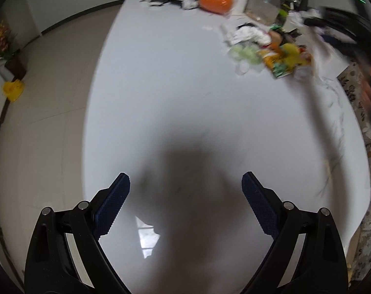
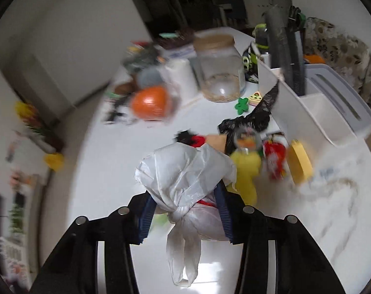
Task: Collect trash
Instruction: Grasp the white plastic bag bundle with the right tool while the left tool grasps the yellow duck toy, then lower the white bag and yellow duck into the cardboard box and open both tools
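My right gripper (image 2: 184, 192) is shut on a knotted white plastic bag (image 2: 185, 171); both blue pads press its sides and its tied tail hangs down toward the camera. Just beyond it on the white table (image 2: 107, 161) lies more trash: a red wrapper (image 2: 274, 156), a black plastic bag (image 2: 254, 115) and a yellow soft toy (image 2: 246, 171). My left gripper (image 1: 185, 175) stands open above a bare part of the table (image 1: 161, 85), with nothing between its fingers. A pile of colourful wrappers (image 1: 281, 58) lies far ahead to its right.
An orange ball (image 2: 150, 103), a glass jar (image 2: 218, 73) and a white paper roll (image 2: 180, 78) stand at the back. A white bin (image 2: 320, 112) with black tubes sits at the right. The table edge (image 1: 92, 98) drops to the floor at left.
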The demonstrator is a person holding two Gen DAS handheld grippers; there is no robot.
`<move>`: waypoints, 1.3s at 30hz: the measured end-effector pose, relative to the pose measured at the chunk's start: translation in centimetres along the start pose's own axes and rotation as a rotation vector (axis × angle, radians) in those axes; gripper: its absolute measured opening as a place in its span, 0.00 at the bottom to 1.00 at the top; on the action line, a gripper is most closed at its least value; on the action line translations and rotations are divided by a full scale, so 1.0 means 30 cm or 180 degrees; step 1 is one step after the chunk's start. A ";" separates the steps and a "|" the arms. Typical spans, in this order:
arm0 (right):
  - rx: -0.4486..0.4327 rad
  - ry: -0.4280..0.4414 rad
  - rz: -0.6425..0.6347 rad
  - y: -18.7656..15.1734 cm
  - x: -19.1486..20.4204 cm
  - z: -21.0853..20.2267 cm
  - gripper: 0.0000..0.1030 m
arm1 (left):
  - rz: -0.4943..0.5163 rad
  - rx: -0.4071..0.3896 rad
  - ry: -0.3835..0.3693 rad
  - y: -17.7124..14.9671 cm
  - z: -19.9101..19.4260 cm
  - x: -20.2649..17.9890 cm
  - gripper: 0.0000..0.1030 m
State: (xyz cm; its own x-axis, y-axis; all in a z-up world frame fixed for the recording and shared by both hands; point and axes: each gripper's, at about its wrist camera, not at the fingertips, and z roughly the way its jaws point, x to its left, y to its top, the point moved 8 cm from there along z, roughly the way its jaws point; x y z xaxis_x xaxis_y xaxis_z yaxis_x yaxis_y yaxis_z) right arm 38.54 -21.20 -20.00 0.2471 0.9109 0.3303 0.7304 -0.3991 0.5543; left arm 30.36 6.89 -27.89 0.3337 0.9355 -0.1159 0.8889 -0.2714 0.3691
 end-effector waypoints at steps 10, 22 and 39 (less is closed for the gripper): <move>-0.0043 -0.0230 0.0406 -0.547 -0.203 -0.558 0.46 | 0.0617 -0.0020 -0.0279 0.375 0.187 -0.559 0.88; -0.0007 -0.0384 0.0768 -0.825 -0.293 -0.746 0.46 | 0.0995 0.0302 0.0436 0.642 0.562 -0.893 0.88; -0.0142 -0.0299 0.0788 -0.832 -0.297 -0.802 0.46 | 0.1060 0.0255 -0.0172 0.587 0.341 -0.878 0.45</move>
State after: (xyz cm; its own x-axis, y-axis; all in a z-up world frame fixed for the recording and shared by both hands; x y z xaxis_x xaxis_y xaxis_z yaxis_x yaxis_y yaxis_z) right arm 2.77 -21.86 -18.40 0.4742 0.7899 0.3889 0.6120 -0.6132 0.4994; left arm 40.44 -24.83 -27.78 0.6238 0.7800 -0.0506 0.7495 -0.5786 0.3216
